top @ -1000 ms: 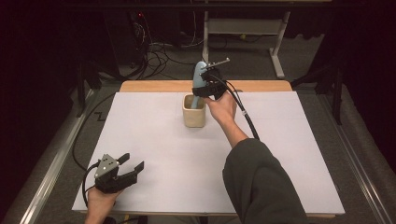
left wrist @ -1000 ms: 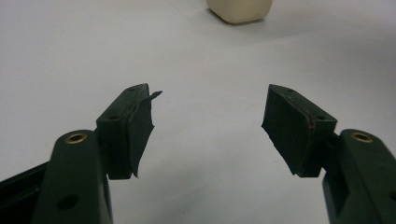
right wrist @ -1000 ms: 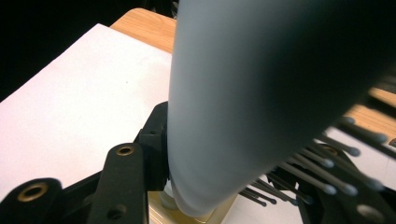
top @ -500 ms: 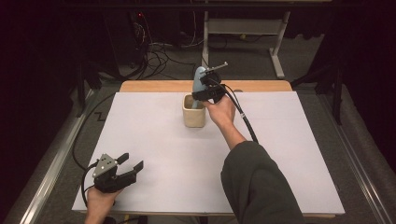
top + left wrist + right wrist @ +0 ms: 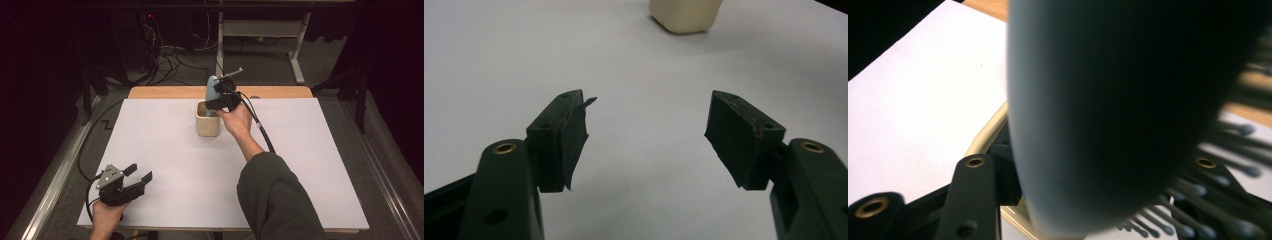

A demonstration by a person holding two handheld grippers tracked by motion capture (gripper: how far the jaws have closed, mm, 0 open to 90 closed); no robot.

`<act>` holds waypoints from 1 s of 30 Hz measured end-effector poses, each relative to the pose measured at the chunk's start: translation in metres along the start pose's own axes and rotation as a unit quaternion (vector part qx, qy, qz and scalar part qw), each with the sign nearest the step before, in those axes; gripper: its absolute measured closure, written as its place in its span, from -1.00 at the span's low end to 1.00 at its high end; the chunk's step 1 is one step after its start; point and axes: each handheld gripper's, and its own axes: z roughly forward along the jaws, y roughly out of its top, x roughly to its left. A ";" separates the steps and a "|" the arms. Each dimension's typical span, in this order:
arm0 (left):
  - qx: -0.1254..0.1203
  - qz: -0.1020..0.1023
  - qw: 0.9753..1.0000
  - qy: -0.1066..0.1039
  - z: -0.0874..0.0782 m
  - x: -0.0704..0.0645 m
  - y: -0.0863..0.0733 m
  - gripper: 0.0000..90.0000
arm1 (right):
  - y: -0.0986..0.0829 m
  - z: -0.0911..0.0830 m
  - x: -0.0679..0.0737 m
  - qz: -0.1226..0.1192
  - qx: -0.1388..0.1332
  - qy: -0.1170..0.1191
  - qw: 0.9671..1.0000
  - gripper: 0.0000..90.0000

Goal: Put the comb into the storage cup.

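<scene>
From the high view, the right gripper [image 5: 220,98] holds a pale blue hairbrush [image 5: 212,88] upright over the cream cup [image 5: 207,121] at the far middle of the table [image 5: 310,165]; lower it straight so it clears the rim. The left gripper view shows the left gripper [image 5: 649,135] with jaws apart, empty, well away. In the right gripper view the jaws clamp the brush, bristles [image 5: 1208,192] to one side, nothing in the way

Matt plastic brush [image 5: 1108,100], wood tbl edge [image 5: 165,92]
</scene>
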 end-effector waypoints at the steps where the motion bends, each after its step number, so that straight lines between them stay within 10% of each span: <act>1: 0.001 0.000 1.000 0.000 0.000 0.000 0.000 -0.26 | 0.000 -0.001 -0.001 0.005 -0.003 0.002 1.000 0.06; 30: 0.013 0.014 1.000 0.009 0.004 -0.002 -0.001 -0.27 | -0.018 -0.021 -0.011 -0.001 -0.065 -0.003 0.998 -0.30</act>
